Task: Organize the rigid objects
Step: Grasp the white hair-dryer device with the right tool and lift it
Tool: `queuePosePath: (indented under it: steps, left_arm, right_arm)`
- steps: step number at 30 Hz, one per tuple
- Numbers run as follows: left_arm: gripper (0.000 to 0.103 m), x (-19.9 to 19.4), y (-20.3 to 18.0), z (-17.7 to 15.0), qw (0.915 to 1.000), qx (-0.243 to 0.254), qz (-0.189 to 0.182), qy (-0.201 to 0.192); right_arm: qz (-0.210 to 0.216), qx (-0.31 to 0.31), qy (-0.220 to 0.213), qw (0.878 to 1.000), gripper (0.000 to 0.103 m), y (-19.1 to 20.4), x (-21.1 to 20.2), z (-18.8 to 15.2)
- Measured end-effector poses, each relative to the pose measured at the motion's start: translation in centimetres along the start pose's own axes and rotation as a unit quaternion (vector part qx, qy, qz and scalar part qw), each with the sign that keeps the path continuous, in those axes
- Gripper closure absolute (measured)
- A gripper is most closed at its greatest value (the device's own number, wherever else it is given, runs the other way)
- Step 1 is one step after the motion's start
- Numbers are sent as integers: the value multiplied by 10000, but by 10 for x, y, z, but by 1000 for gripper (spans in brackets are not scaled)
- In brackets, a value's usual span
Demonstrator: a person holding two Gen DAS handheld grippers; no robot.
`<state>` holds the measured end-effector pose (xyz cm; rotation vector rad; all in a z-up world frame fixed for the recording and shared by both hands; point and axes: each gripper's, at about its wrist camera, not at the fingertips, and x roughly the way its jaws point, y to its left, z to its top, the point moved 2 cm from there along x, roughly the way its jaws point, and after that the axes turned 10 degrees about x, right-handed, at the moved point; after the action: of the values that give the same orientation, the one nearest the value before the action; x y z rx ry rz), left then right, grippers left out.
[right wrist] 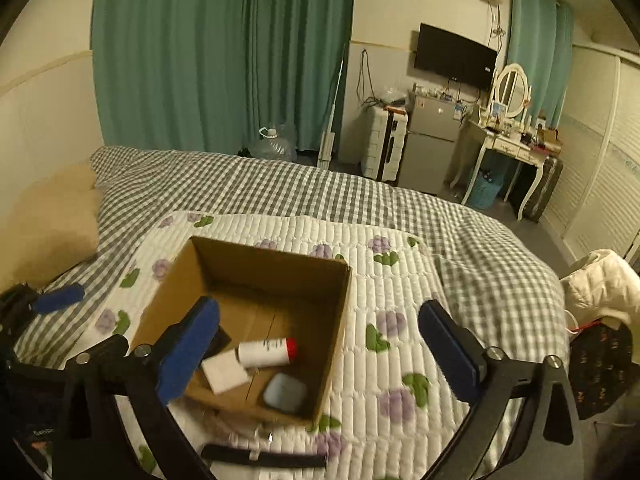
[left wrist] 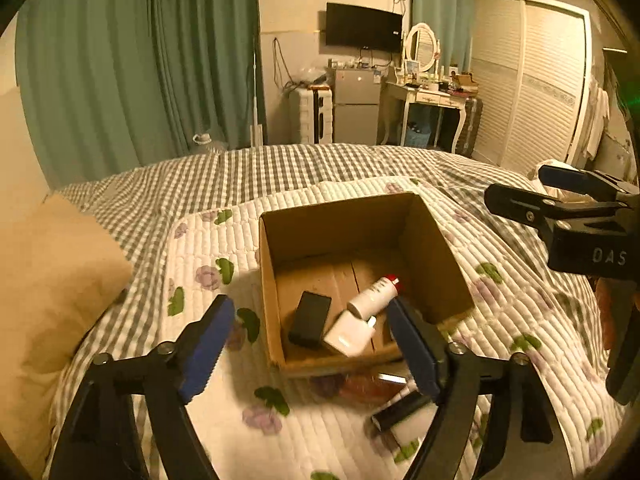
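Observation:
An open cardboard box (left wrist: 436,244) (right wrist: 340,320) sits on a white floral quilt on the bed. Inside lie a black block (left wrist: 310,318), a white block (left wrist: 348,334) (right wrist: 224,372), a white bottle with a red cap (left wrist: 376,296) (right wrist: 266,352) and a pale blue case (right wrist: 285,392). My left gripper (left wrist: 312,344) is open and empty, above the box's near edge. My right gripper (right wrist: 320,352) is open and empty, over the box's near right side; it also shows in the left wrist view (left wrist: 560,200). Loose items lie on the quilt in front of the box: a dark tube (left wrist: 400,410), a black strip (right wrist: 264,458).
The quilt (left wrist: 224,420) (right wrist: 400,280) lies on a grey checked bedspread (left wrist: 280,168) (right wrist: 280,184). A tan pillow (left wrist: 48,288) is at the left. A white jacket (right wrist: 600,280) lies at the bed's right edge. Green curtains, a fridge and a dressing table stand beyond the bed.

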<state>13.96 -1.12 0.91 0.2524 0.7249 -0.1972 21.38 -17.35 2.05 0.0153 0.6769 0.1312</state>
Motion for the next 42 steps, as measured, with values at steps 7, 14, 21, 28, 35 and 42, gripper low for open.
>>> queuePosePath:
  steps: [7,14,21,28,35,42]
  left_arm:
    - [1,-16,-10,-48,9997,-138,-9,178]
    - [1,17,-26,-114,9963,-475,132,698]
    - [1,35,-35,-146,9929,-552,326,999]
    - [1,36,-25,-149,9913,-697,436,1030]
    - [1,42,-21,-154,9893,-767,432,1168]
    - [1,43,-21,-155,9892,-730,438,1197]
  right_arm:
    - [397,-504,428,9970,0,13,-24,-62]
    - [492,-1533,1280,9786,0,28,20,-149]
    - [666,-2082,2046,9541,11,37,58,-206]
    - [698,-2494,2367,9364,21,49,77,-214]
    - [424,-2961,2523,9203,21,59,107,-218]
    - [225,-3235,2546,9111,25,63,125,-226]
